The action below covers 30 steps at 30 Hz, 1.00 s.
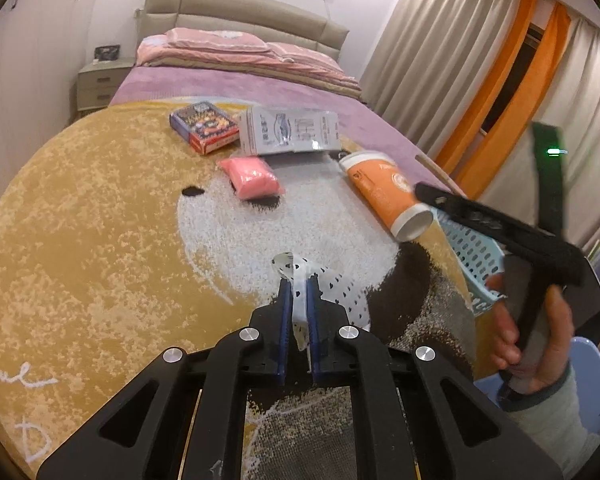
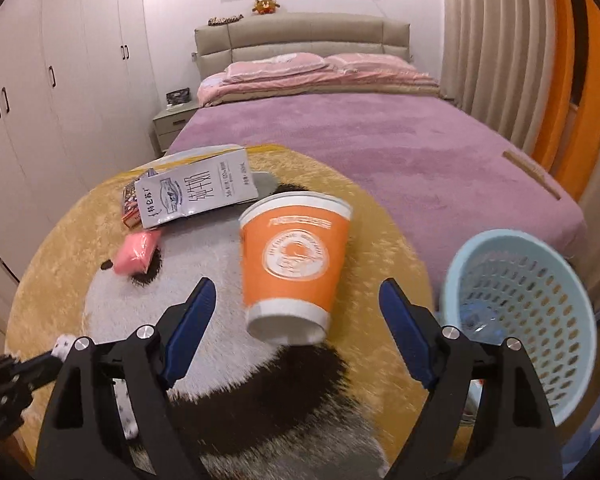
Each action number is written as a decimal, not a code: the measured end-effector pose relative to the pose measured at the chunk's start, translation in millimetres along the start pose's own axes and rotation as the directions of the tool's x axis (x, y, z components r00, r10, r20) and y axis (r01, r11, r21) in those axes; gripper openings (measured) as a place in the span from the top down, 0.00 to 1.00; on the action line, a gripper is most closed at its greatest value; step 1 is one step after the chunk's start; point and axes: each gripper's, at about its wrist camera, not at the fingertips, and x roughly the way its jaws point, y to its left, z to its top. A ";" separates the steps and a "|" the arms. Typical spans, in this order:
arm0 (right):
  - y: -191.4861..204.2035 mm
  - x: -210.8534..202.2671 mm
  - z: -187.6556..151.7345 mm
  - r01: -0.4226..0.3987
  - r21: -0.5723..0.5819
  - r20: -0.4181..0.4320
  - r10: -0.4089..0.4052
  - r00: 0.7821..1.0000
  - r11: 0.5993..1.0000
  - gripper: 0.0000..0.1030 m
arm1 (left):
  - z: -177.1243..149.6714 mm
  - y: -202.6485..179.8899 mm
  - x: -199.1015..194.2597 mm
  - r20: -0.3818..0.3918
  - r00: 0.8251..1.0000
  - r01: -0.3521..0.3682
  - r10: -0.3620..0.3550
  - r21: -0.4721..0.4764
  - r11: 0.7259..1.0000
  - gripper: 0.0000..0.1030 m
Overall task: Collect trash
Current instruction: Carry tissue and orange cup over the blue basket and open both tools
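Note:
My left gripper (image 1: 298,286) is shut on a white wrapper with black dots (image 1: 300,308), held just above the round bear rug (image 1: 100,240). My right gripper (image 2: 296,300) is open and empty, its jaws either side of an orange paper cup (image 2: 296,256) that lies on its side on the rug; the cup also shows in the left wrist view (image 1: 384,192). A pink packet (image 2: 134,256), a white milk carton (image 2: 198,192) and a blue and red box (image 1: 204,126) lie farther back. A light blue perforated basket (image 2: 520,304) stands to the right.
The rug lies on a bed with a purple cover (image 2: 380,148) and pink bedding (image 2: 312,72) at the headboard. White wardrobes (image 2: 60,80) stand left, curtains (image 2: 500,40) right. A nightstand (image 2: 172,120) is beside the bed.

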 end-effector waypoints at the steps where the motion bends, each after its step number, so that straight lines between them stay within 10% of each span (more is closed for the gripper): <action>1: -0.7 7.5 1.3 -0.010 0.014 -0.015 0.010 1.000 1.000 0.19 | 2.0 -0.7 -3.8 0.012 1.000 -0.002 0.002 0.006 1.000 0.94; 10: -4.4 37.5 0.1 -0.042 0.074 -0.086 0.048 0.995 0.996 0.21 | 17.5 0.8 -13.8 0.054 0.998 -0.022 0.021 0.020 1.000 0.94; 16: -6.1 36.8 -0.5 -0.042 0.062 -0.093 0.048 0.995 0.997 0.39 | 24.6 -5.2 -15.0 0.068 0.997 -0.024 0.021 0.044 0.999 0.94; 30: -49.8 -31.4 15.8 -0.022 0.135 0.066 0.013 0.998 0.991 0.40 | 60.9 -44.5 -9.3 0.126 0.992 0.012 -0.029 0.130 0.991 0.94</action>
